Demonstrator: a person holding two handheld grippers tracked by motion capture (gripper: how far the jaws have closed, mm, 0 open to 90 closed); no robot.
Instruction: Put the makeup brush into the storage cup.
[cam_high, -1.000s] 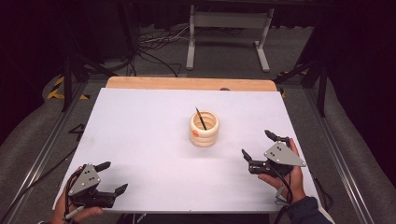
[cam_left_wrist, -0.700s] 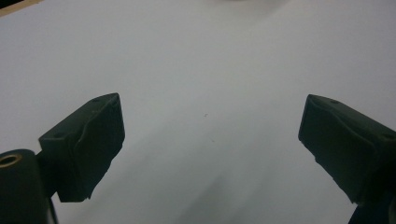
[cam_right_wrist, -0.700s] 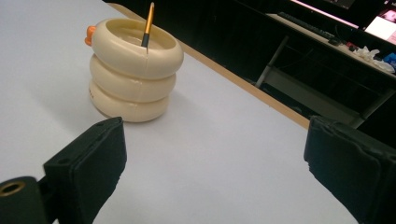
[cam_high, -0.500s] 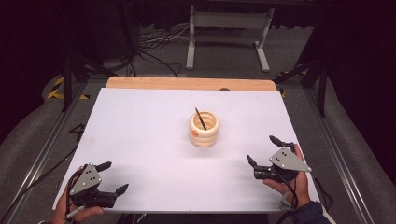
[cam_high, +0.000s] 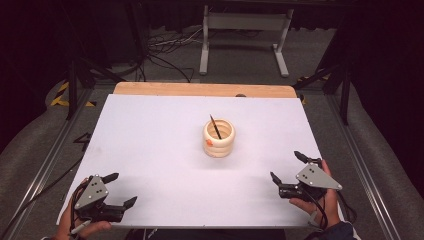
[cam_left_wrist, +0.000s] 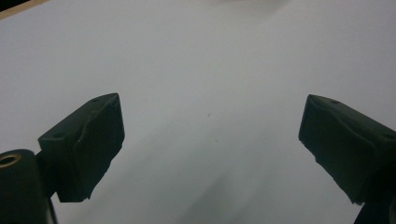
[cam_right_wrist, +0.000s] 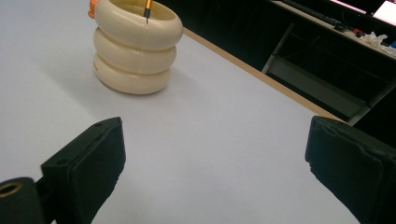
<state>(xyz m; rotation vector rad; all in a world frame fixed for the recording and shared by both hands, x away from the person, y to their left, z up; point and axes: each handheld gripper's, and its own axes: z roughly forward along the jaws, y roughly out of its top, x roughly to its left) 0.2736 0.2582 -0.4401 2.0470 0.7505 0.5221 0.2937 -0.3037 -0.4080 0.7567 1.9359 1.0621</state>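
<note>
A cream ribbed holder (cam_high: 219, 138) (cam_right_wrist: 137, 48) stands upright near the middle of the white table (cam_high: 165, 130), with a thin dark pen (cam_high: 215, 127) leaning in it. My left gripper (cam_high: 120, 190) rests low at the front left corner, open, nothing between its jaws. At the front right, my right gripper (cam_high: 287, 166) is also open and empty, well short of the holder. In the right gripper view the holder sits ahead and to the left. The left gripper view has bare white table (cam_left_wrist: 205, 70) between the jaws.
A wooden strip (cam_high: 200, 89) runs along the table's far edge. Beyond it stand a grey metal frame (cam_high: 245, 30) and loose cables (cam_high: 160, 50) on the floor. Metal rails (cam_high: 50, 155) flank both sides of the table.
My right gripper has drawn back toward the front edge and slightly right, away from the holder. The left gripper has barely moved.
</note>
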